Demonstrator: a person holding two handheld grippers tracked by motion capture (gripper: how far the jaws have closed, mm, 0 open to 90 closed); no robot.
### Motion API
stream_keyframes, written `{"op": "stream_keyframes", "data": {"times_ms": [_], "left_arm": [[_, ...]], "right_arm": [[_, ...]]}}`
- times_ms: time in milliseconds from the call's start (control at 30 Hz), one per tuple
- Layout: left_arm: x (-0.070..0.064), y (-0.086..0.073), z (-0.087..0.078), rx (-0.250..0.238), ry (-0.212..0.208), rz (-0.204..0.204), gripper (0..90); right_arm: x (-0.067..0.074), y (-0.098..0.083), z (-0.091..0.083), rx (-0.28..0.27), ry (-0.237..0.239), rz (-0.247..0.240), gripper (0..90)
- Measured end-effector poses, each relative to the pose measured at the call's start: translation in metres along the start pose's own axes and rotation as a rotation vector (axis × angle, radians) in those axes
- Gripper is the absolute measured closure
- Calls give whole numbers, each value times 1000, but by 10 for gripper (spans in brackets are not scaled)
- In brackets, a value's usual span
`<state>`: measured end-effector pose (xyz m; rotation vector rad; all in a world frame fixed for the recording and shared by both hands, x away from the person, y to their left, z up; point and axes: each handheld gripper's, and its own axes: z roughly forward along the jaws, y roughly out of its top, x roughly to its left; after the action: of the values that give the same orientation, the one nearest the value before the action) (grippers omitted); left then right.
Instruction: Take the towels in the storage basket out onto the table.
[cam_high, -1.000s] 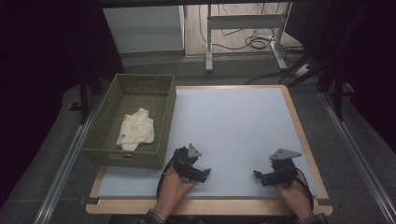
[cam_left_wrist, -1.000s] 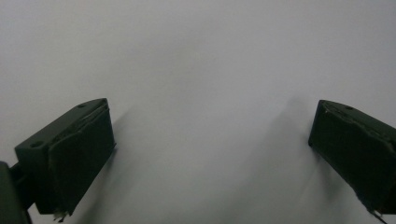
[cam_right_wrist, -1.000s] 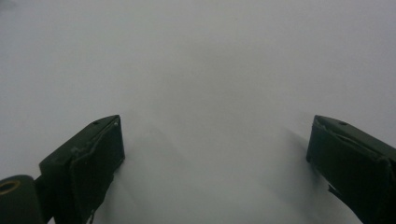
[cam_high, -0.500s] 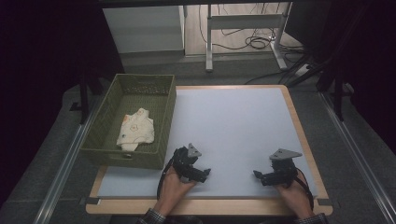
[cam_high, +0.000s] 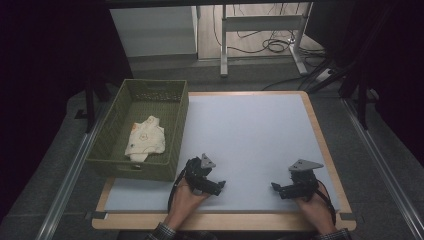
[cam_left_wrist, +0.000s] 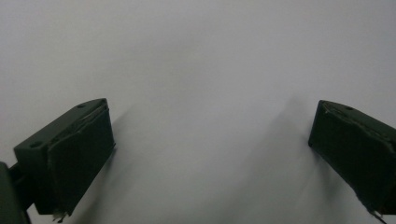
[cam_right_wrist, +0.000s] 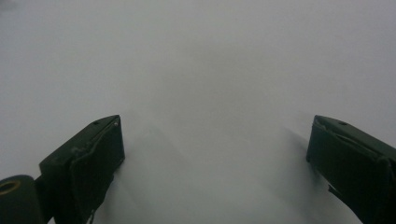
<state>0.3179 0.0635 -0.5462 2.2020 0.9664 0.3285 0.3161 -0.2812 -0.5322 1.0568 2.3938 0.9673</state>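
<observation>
- Your left tongs rest on the tabletop near its front-left corner, jaws spread wide with nothing between them. Your right tongs sit toward the front-right corner, also wide open and empty.
- The cloth lies crumpled in the green basket along the tabletop's left edge — behind and to the left of your left tongs, its long axis running front to back.
- Your left hand is clearly nearer; only the basket's near wall stands between.
- The tabletop's centre and back are bare — ample room for moving.
</observation>
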Motion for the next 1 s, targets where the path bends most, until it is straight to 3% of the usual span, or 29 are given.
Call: {"op": "stream_keyframes", "data": {"times_ms": [300,500,667,1000], "left_arm": [[-1,0,-1,-2,-5,12,9],[-3,5,-5,-2,-35,30,25],[-4,15,-15,-27,-34,45,27],[-6,37,-20,-32,-85,66,31]], "right_arm": [[0,0,0,0,0,0,41],[0,0,0,0,0,0,41],[0,0,0,-1,0,0,41],[0,0,0,-1,1,0,42]]}}
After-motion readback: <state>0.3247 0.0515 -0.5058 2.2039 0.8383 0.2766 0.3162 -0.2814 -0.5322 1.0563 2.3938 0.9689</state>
